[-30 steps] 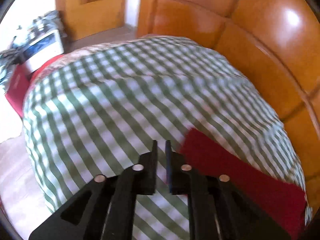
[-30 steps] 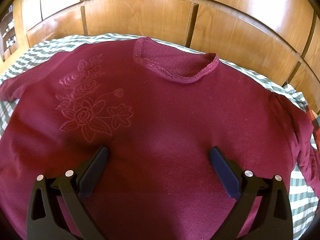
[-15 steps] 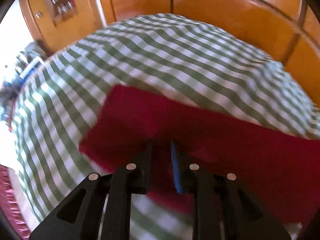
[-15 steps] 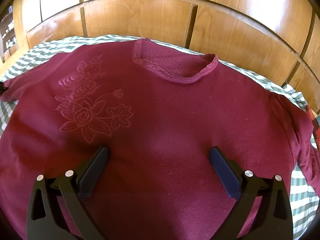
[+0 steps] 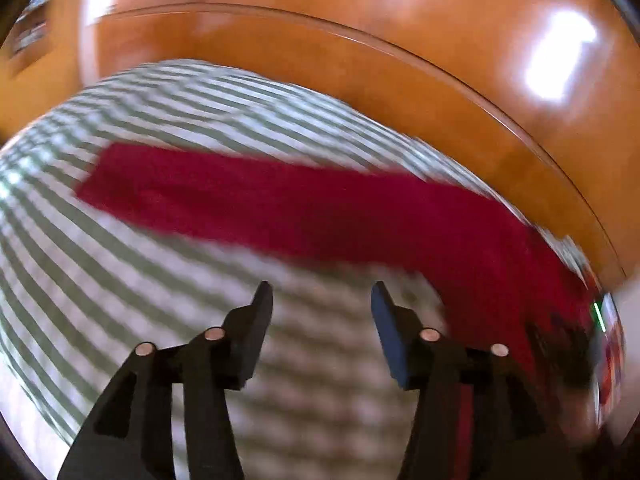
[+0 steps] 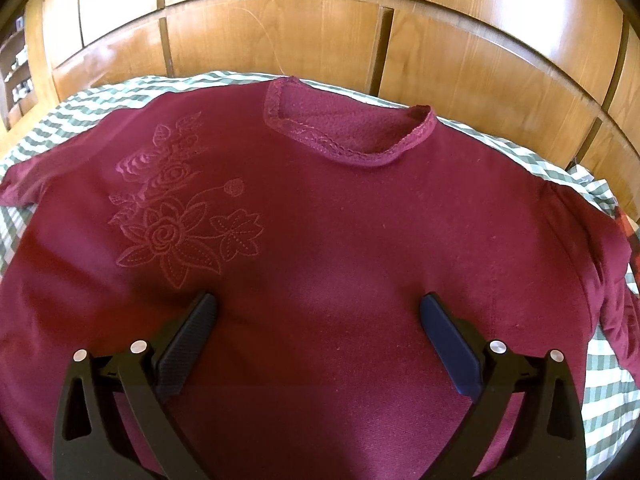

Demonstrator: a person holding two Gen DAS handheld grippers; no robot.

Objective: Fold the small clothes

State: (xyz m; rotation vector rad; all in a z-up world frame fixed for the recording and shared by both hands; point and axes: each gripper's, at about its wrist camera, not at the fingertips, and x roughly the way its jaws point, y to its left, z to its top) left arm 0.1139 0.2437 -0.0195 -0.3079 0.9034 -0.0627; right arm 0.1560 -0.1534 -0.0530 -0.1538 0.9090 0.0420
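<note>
A dark red sweater (image 6: 360,248) lies flat, front up, across the bed (image 6: 120,92), its neckline (image 6: 348,132) towards the far edge by the wooden headboard (image 6: 280,40) and its body reaching the near edge. The knit looks soft and slightly fuzzy, with a stitched band round the wide neck and tone-on-tone flower embroidery (image 6: 180,208) on the chest. Its left sleeve (image 5: 248,200) stretches straight out as a long flat strip towards the bed's left edge; the other sleeve (image 6: 600,264) bunches in folds near the right edge. Beneath it is a smooth green-and-white checked sheet (image 5: 100,280). Our right tool (image 6: 318,314) hovers over the lower chest with its jaws spread wide and nothing between them. Our left tool (image 5: 322,300) is seen through heavy motion blur; its jaws have just been opening, now stand about half apart, and hold nothing, with only checked sheet showing between them and the sleeve lying just beyond. We judge the fold has not begun. The risks from here: a pinch at the sleeve could catch the sheet along with the knit and drag it up; a thin grip on one layer could let the soft fabric slip and fold crooked; and the bunched right sleeve could stay trapped as a lump inside the fold.
</note>
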